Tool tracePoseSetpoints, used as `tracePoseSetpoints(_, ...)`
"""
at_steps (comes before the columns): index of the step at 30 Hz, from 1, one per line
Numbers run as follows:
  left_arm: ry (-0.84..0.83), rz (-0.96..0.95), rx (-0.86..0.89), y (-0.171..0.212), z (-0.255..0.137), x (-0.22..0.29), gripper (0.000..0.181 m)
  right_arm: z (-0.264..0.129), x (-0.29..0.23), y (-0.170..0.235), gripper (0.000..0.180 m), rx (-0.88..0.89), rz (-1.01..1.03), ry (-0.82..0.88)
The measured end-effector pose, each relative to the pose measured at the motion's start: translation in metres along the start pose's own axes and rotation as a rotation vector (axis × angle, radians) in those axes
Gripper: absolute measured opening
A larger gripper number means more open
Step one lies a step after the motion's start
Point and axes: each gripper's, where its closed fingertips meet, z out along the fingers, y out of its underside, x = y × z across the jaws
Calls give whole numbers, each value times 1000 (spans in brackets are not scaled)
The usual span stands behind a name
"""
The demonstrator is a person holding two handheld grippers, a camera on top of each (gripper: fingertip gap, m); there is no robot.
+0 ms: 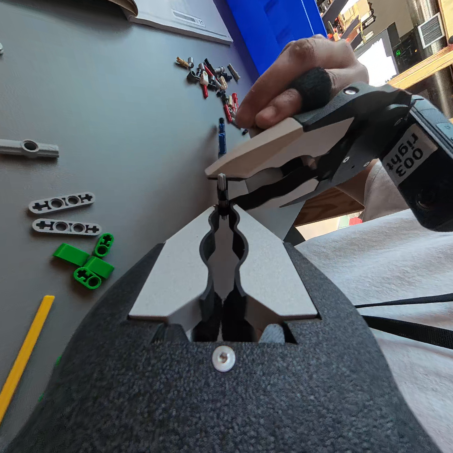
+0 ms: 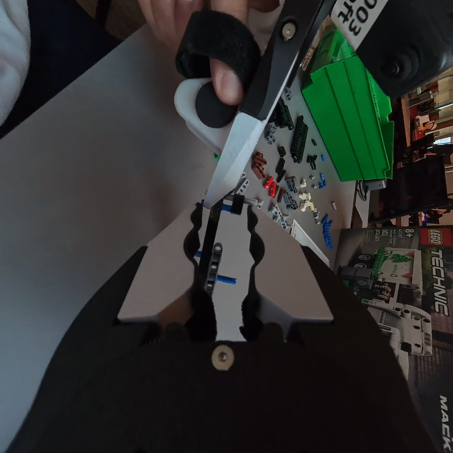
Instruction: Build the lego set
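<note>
**Two hand-held grippers meeting over a small axle assembly**

Left hand-held gripper (image 1: 223,212): fingers nearly together, tips clamped on the lower end of a short grey axle (image 1: 222,182) carrying a black bush (image 1: 222,195); axle stands upright out of the tips, above the grey worktop (image 1: 117,117).

Right hand-held gripper (image 2: 224,208): fingers set apart; a long black beam (image 2: 208,241) lies against its left finger, with a dark grey liftarm (image 2: 213,267) and blue pins (image 2: 226,279) on it; whether that finger pair grips the beam, cannot tell. In the left wrist view the right gripper's upper finger tip (image 1: 220,171) touches the top of the axle.

Worktop, left wrist view: two grey thin liftarms (image 1: 61,203) side by side; four green connectors (image 1: 84,261) just below them; yellow strip (image 1: 27,353) at the near edge; scattered pile of small pins (image 1: 213,78) farther off; one blue pin (image 1: 221,138) near the right gripper; instruction booklet (image 1: 181,19) at the far edge.

Right wrist view: green bin (image 2: 348,117); sorted clusters of black, red, brown, cream and blue parts (image 2: 289,176) beside it; set box (image 2: 397,282) at the right.
</note>
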Motion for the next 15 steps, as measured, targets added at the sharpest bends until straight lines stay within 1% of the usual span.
tracePoseSetpoints(1, 1, 1, 4, -1, 0, 1, 6, 1, -2, 1, 32, -4, -8, -2)
tracePoseSetpoints(8, -6, 0, 40, -4, 1, -1, 6, 2, 1, 4, 29, -41, 35, 1)
tracePoseSetpoints(13, -14, -16, 66, -7, 0, -3, 6, 4, 4, 4, 29, -27, 62, -6)
tracePoseSetpoints(15, -19, -30, 75, -7, 0, -6, 6, 6, 4, 6, 26, -38, 54, 4)
